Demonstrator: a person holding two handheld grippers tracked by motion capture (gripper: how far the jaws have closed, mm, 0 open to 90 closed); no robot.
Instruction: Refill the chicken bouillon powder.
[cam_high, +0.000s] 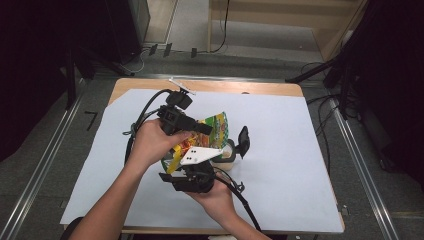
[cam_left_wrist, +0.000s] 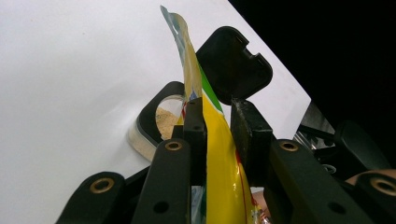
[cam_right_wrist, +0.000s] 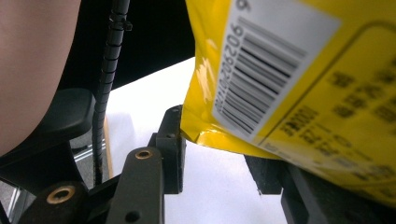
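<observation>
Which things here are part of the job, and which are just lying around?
In use: yellow bag; left gripper pinching it; right gripper; clear tub of tan powder, black lid open.
Lying about: white sheet; floor cable.

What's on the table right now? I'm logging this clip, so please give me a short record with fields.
surface: white sheet over a wooden table
main item: yellow snack bag, held above the sheet
left gripper: jaws on both sides of the bag's edge
right gripper: jaws apart, bag over one jaw
container: small round one with beige powder
lid: black, open
</observation>
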